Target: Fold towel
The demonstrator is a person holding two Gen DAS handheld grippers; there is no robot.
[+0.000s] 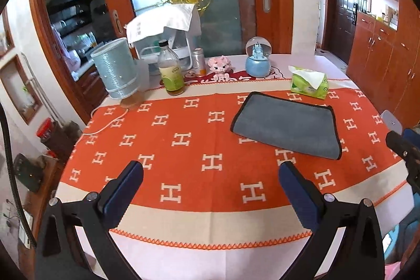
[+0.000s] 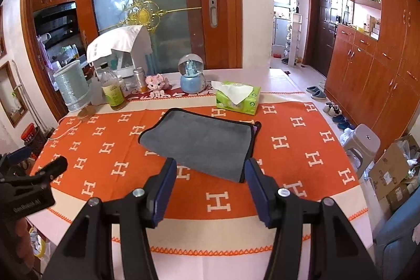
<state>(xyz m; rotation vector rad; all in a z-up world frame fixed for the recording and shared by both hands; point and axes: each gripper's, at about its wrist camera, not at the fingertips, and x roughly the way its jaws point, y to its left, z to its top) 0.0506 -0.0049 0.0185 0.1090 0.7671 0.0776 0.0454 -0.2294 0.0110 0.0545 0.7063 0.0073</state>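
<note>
A grey towel [image 1: 288, 123] with a black hem lies folded flat on the orange H-pattern tablecloth [image 1: 170, 138]; it also shows in the right wrist view [image 2: 202, 141]. My left gripper [image 1: 211, 169] is open and empty, held above the cloth to the left of and nearer than the towel. My right gripper [image 2: 211, 167] is open and empty, its fingertips just short of the towel's near edge. The right gripper shows at the right edge of the left wrist view [image 1: 401, 146], and the left gripper at the left edge of the right wrist view [image 2: 34, 177].
Behind the towel stands a green tissue box [image 2: 237, 97]. Along the table's far edge are a snow globe [image 2: 191, 78], a pink plush toy [image 2: 157, 82], a bottle [image 2: 113, 89], a blue lamp [image 2: 73, 89] and a covered rack [image 2: 123, 49]. A grey stool [image 2: 363, 141] and boxes stand at the right.
</note>
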